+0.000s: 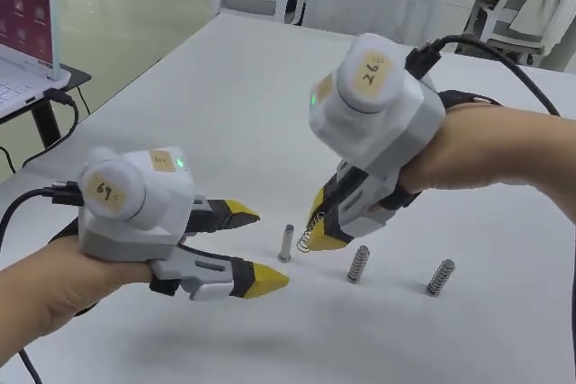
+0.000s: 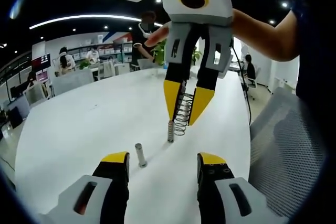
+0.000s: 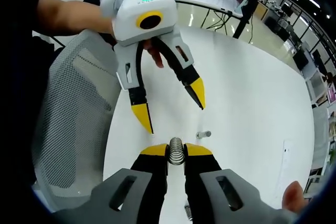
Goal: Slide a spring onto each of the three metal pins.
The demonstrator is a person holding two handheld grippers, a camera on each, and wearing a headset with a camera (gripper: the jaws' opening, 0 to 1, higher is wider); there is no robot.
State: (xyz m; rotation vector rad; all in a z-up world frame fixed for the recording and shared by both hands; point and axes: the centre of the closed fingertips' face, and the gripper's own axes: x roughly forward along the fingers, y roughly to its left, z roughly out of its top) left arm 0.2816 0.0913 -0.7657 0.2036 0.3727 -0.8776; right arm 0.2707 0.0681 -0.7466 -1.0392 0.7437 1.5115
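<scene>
1. Worktop (image 1: pixel 225 87): white and smooth, and carries every item below.
2. Right gripper (image 1: pixel 322 229): angled steeply down, yellow-tipped jaws clenched on the held spring. Its tips hang just above the worktop, just beside the bare pin.
3. Left gripper (image 1: pixel 263 249): low over the worktop at the person's left, jaws spread wide with nothing between them. Its tips point toward the bare pin.
4. Two standing springs, one in the middle (image 1: pixel 359 263) and one at the far right (image 1: pixel 440 277): both stand slightly tilted on the worktop to the right of the bare pin. The pins inside them cannot be made out clearly.
5. Held spring (image 1: pixel 309 234): silver coil pinched between the right gripper's tips, with its lower end near the worktop.
6. Bare pin (image 1: pixel 286 243): short metal post, upright, with no coil on it. It stands between the two grippers.
</scene>
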